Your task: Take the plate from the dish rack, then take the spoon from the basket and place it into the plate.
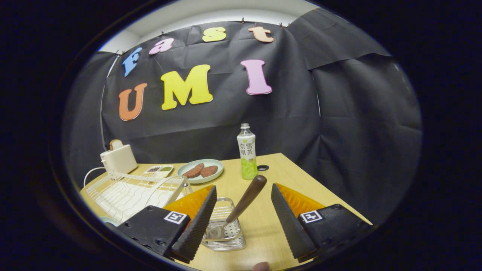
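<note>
Gripper view: my fingers (244, 222) stand wide apart, holding nothing. The spoon (241, 205) stands in the clear basket (226, 235) between them, its brown handle leaning up and away, nearer my left finger.

Bench (271, 229) layout: basket (225, 226) holding the spoon (244, 201) between the parted fingers of the hand-held gripper (244, 222); dish rack (131, 192) at 9 o'clock of it; plate (200, 170) at 11; bottle (247, 152) at 12; toaster (118, 158) behind the rack.
</note>
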`<state>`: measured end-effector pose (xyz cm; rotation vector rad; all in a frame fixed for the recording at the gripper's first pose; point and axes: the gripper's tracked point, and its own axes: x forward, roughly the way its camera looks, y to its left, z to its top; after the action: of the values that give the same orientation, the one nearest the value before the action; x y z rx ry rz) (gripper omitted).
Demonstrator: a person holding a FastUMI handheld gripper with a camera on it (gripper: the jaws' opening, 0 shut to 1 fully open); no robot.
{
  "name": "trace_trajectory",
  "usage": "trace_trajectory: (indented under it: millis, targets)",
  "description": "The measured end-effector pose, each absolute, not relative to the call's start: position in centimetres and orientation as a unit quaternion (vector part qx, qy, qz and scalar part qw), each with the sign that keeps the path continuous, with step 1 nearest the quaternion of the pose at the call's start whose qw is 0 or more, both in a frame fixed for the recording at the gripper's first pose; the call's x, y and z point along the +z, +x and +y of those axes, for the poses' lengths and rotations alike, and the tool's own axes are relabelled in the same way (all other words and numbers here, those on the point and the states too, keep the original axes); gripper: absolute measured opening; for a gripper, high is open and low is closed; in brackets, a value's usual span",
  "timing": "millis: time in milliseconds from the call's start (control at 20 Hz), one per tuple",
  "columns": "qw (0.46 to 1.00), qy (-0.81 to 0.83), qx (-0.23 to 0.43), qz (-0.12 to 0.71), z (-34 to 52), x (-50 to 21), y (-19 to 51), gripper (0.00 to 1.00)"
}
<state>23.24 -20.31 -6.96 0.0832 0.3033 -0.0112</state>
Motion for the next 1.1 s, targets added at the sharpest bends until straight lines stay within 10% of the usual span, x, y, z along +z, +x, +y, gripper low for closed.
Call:
trace_trajectory:
  millis: [550,1100]
  targets:
    - [0.985,0.080,-0.007,0.155,-19.9,-6.0,23.5,0.33]
    - [0.989,0.059,-0.017,0.133,-17.5,-2.3,22.3,0.14]
